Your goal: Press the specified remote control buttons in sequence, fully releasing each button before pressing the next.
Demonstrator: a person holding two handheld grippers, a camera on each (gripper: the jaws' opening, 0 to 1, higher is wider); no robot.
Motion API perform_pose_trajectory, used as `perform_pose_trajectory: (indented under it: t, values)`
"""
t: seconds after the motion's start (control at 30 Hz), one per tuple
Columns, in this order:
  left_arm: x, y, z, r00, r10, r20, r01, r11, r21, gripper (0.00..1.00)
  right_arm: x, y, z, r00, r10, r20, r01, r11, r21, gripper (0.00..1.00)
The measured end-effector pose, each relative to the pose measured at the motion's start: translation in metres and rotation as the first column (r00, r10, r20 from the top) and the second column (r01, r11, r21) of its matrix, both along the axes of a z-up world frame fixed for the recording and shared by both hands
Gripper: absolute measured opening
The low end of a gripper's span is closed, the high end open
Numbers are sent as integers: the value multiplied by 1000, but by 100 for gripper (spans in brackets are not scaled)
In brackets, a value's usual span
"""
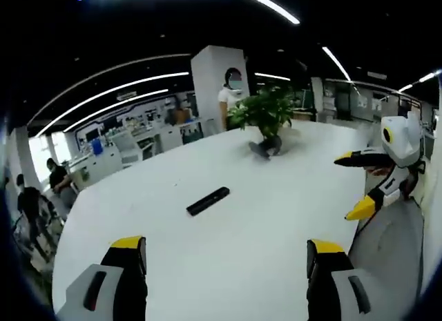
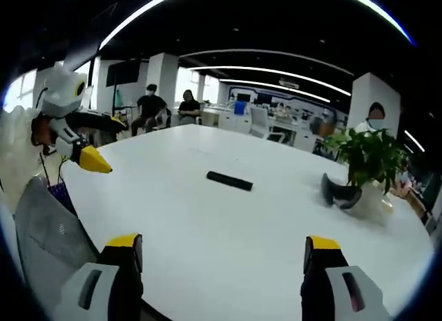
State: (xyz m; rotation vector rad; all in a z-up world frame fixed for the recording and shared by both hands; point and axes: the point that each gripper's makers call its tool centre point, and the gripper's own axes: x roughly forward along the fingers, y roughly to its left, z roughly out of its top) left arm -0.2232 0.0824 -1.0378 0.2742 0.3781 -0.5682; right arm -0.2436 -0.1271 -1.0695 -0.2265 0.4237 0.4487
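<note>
A slim black remote control [image 1: 207, 201] lies flat near the middle of a large white table [image 1: 262, 266]; the right gripper view has the same remote [image 2: 229, 181] on the table [image 2: 228, 266]. My left gripper [image 1: 226, 248] is open, hovering short of the remote with nothing between its yellow-tipped jaws. The right gripper [image 2: 223, 244] is open too, well back from the remote and empty. Each gripper appears in the other's view: the right one [image 1: 353, 185] at the table's right edge, the left one [image 2: 107, 145] at the left edge, both with jaws apart.
A potted green plant [image 1: 266, 110] [image 2: 369, 155] stands on the table beyond the remote, a dark object [image 2: 338, 193] at its base. Grey chair backs [image 1: 387, 245] [image 2: 48, 224] sit at the table's edge. People sit at desks [image 2: 150, 103]; one stands by a pillar [image 1: 231, 93].
</note>
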Motion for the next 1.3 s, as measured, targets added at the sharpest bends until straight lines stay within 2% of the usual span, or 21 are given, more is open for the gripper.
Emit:
perform_pose_trajectory:
  t: [0.13,0.27,0.37,0.5,0.57,0.63,0.7,0.77,0.9,1.07,1.3]
  values:
    - [-16,15,1,992,106,63,-103,994,-42,100,0,-1,1,1000,-1,4,1,1000,4,99]
    - [-24,28,-3,980,170,107,-165,985,-56,100,-2,2,1,1000,12,1,-12,1000,3,99]
    - [-27,35,-14,973,214,84,-207,975,-85,100,-3,5,0,1000,25,3,-25,1000,-4,99]
    - [-29,40,-23,964,243,110,-240,970,-38,100,-3,6,0,999,32,12,-32,999,-25,99]
    - [-25,39,-21,957,251,144,-253,967,-4,100,-3,5,0,999,30,16,-29,999,-29,99]
    - [-21,41,-19,945,271,182,-275,962,-8,100,-3,5,-1,999,28,17,-27,999,-35,99]
    - [-18,46,-23,941,289,175,-295,955,11,100,-2,4,0,999,23,25,-22,999,-40,98]
    - [-18,50,-25,937,320,142,-320,947,-19,100,-1,3,2,999,14,41,-12,999,-46,97]
    - [-17,54,-24,929,335,155,-337,941,-16,100,0,-1,4,999,-7,49,9,999,-46,96]
    - [-17,53,-25,928,329,173,-337,941,16,100,0,-3,5,998,-16,60,19,999,-47,93]
    - [-18,52,-31,934,318,161,-330,943,51,100,0,-2,5,998,-14,63,18,998,-60,92]
